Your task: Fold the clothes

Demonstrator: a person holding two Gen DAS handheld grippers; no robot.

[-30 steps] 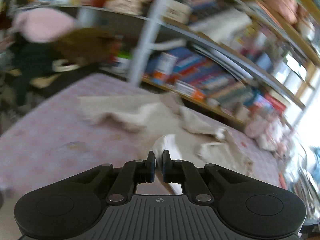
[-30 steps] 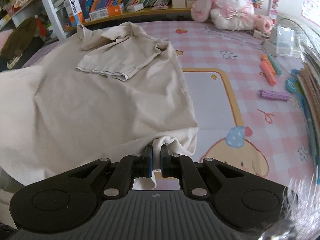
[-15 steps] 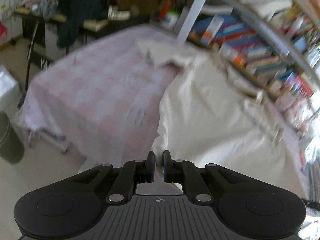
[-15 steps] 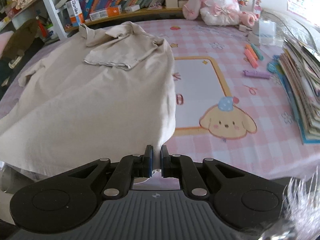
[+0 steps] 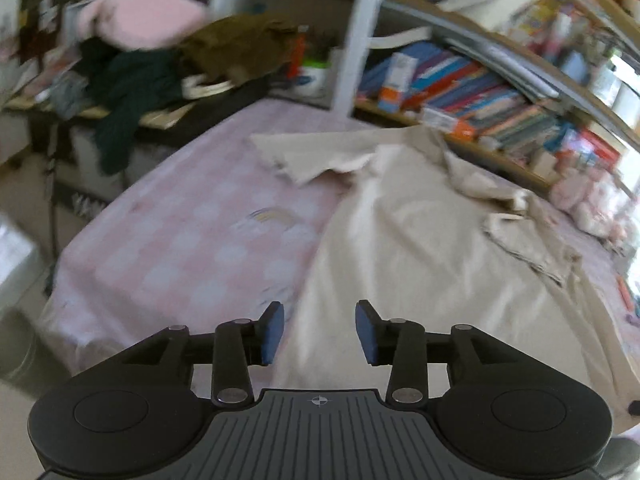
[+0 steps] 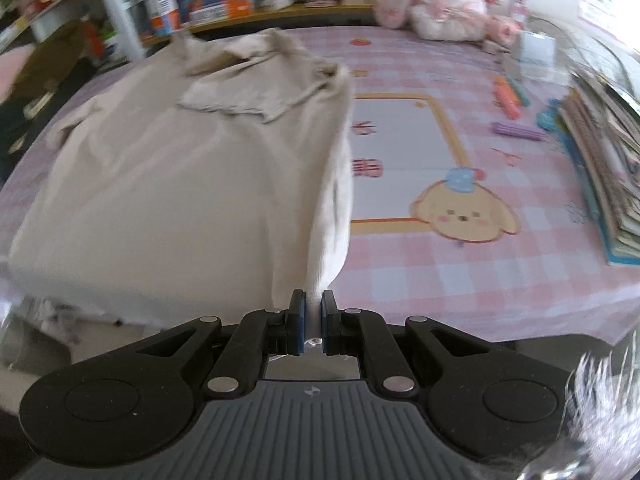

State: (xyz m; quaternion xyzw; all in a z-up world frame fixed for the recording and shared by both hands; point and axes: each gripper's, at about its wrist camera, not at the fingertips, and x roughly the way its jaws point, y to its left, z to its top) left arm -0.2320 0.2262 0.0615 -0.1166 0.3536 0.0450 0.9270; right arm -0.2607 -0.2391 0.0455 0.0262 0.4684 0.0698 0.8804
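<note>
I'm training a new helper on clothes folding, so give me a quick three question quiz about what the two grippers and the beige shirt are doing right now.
1. True or false: the right gripper is clamped on a corner of the beige shirt.
2. Multiple choice: the left gripper is A) pinching the shirt, B) opening with its pads clear of the cloth, C) holding a book.
3. Short answer: what cartoon figure is printed on the pink checked tablecloth to the right of the shirt?

Key
1. True.
2. B.
3. A cream puppy face with a blue hat.
</note>
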